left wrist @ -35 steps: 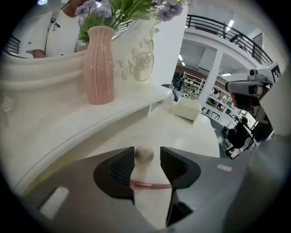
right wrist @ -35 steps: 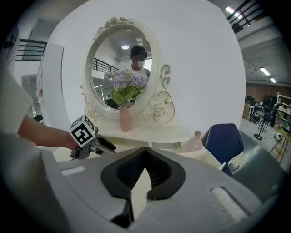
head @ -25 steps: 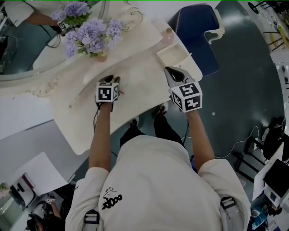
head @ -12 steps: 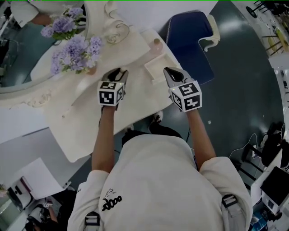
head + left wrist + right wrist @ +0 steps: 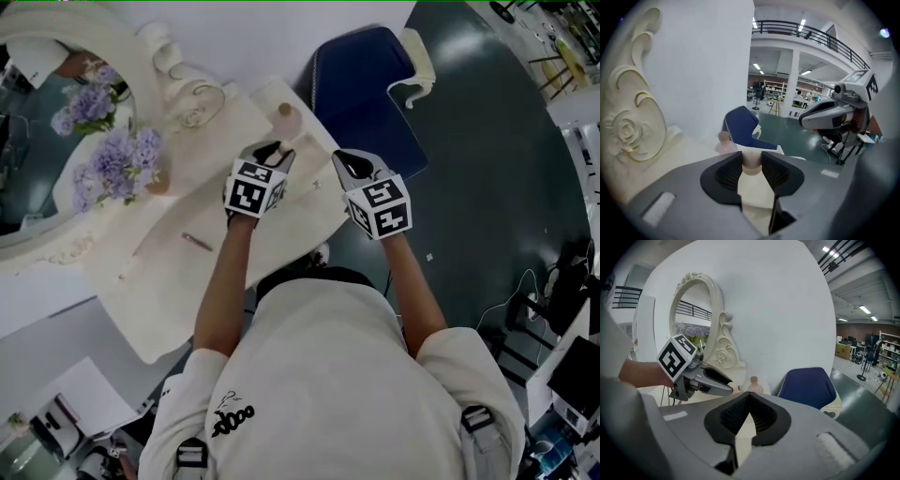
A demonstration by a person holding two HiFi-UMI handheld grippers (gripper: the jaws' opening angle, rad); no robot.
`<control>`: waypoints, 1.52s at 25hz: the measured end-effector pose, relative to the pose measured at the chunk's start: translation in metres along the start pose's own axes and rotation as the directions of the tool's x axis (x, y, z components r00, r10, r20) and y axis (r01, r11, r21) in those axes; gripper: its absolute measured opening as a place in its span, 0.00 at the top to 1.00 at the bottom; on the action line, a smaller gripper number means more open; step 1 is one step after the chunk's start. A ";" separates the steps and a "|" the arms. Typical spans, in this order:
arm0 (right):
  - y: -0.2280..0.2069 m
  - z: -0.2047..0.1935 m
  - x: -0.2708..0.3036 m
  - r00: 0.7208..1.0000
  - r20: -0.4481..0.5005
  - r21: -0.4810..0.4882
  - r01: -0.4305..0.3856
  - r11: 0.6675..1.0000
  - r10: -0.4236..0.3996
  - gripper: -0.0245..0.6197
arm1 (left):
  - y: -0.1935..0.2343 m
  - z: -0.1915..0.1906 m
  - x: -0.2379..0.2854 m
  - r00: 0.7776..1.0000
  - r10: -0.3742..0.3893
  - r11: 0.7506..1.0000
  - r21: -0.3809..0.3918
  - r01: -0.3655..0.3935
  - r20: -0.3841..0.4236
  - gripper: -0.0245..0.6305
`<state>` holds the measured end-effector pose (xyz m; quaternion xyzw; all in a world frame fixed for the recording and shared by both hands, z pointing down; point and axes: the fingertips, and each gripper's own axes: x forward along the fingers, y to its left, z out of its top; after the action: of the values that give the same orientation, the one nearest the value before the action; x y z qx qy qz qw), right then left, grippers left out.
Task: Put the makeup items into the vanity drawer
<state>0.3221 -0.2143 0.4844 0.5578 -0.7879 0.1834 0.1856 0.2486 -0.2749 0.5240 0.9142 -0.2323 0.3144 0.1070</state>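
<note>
My left gripper (image 5: 273, 151) is shut on a small round pale-pink makeup item (image 5: 751, 161); its pads press on both sides of it. It hangs over the right end of the cream vanity top, above the open drawer (image 5: 307, 160). A pink bottle (image 5: 284, 111) stands just beyond it at the table's far corner, also showing as the pink bottle (image 5: 725, 143) and the pink bottle (image 5: 753, 385). A thin pink stick (image 5: 197, 242) lies on the vanity top to the left. My right gripper (image 5: 345, 161) is shut and empty beside the drawer, its jaws (image 5: 749, 416) meeting.
An oval mirror with a carved cream frame (image 5: 173, 66) and purple flowers (image 5: 117, 164) stand at the vanity's back left. A blue chair (image 5: 361, 84) sits just right of the table. Dark floor (image 5: 487, 187) with cables lies to the right.
My left gripper has lifted off the table's middle and moved right toward the drawer and the pink bottle. The right gripper has stayed near the drawer. The head view has swung right.
</note>
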 end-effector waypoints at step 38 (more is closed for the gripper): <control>0.162 0.014 -0.003 0.993 -0.006 -0.097 -0.121 0.988 0.122 0.96 | 0.070 -0.091 -0.165 0.975 0.191 0.975 -0.137 -0.174 0.115 0.93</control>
<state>0.1684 -0.1688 0.4574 0.4991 -0.8284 0.1556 0.2010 0.0516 -0.2453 0.4952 0.8986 -0.3413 0.2484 0.1202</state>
